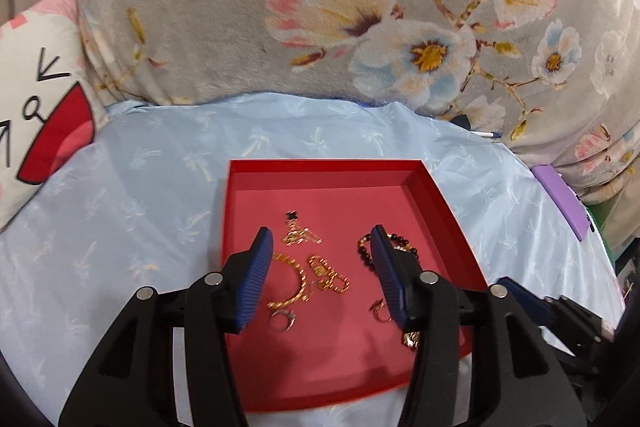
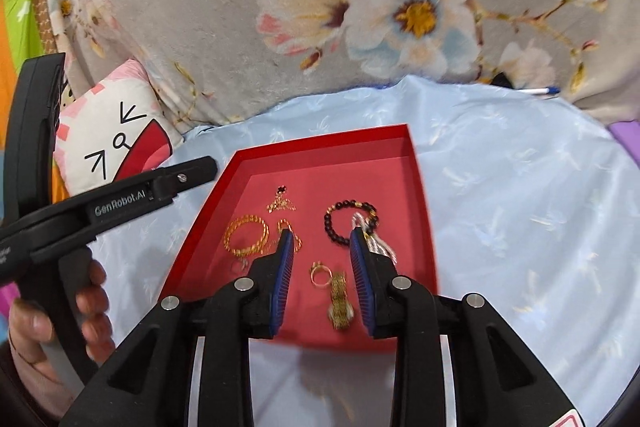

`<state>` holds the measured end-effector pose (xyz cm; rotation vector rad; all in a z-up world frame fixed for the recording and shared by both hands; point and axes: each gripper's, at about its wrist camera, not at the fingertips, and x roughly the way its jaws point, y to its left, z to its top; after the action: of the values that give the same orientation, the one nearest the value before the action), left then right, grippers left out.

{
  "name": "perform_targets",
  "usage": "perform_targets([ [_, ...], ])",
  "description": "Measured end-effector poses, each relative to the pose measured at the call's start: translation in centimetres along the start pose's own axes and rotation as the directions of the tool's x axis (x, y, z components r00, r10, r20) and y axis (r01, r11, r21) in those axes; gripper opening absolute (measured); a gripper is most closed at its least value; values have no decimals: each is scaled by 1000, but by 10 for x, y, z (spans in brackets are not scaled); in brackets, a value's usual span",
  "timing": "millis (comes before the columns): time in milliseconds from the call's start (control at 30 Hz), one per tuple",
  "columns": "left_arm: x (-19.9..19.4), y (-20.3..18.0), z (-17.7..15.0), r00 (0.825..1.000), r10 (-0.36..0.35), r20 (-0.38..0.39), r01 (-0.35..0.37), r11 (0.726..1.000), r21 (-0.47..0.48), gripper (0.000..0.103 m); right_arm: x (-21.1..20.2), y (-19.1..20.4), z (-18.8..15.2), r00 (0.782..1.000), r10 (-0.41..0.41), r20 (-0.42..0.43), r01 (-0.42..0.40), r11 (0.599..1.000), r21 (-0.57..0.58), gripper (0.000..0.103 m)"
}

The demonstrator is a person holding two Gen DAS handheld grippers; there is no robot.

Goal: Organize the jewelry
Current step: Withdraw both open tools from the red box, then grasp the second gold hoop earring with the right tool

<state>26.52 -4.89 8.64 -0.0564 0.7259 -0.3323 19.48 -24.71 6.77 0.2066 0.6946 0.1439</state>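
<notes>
Both grippers hover over the red tray (image 2: 424, 227), nothing between their fingers: the right gripper (image 2: 322, 247) and left gripper (image 1: 322, 245) both spread. Inside the tray lie a gold ring (image 2: 319, 274), a gold chain bracelet (image 2: 246, 235) and, farther back, a dark bead bracelet (image 2: 340, 223). Behind the tray rises a floral blanket (image 2: 320, 7).

Both wrist views probably above red tray (image 1: 436, 195)

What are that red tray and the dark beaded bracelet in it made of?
The red tray looks like matte cardboard: thin straight walls, crisp folded corners, no shine. The beaded bracelet seems to be polished dark wood or stone: round glossy beads with a few gold-coloured ones among them; the pictures cannot settle which.
</notes>
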Motion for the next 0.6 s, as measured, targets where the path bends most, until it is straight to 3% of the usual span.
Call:
perform_targets([
  [133,-26,0,-19,999,33,12,-33,999,13,57,-30,-1,-19,1000,-12,4,13,1000,-2,31],
  [333,-56,0,-63,998,58,-14,-58,998,24,60,-67,1,-58,999,-32,-15,32,999,-6,33],
  [600,-74,5,-122,994,84,-76,-85,996,-6,61,-91,-1,-125,991,-61,-115,60,998,-5,33],
])
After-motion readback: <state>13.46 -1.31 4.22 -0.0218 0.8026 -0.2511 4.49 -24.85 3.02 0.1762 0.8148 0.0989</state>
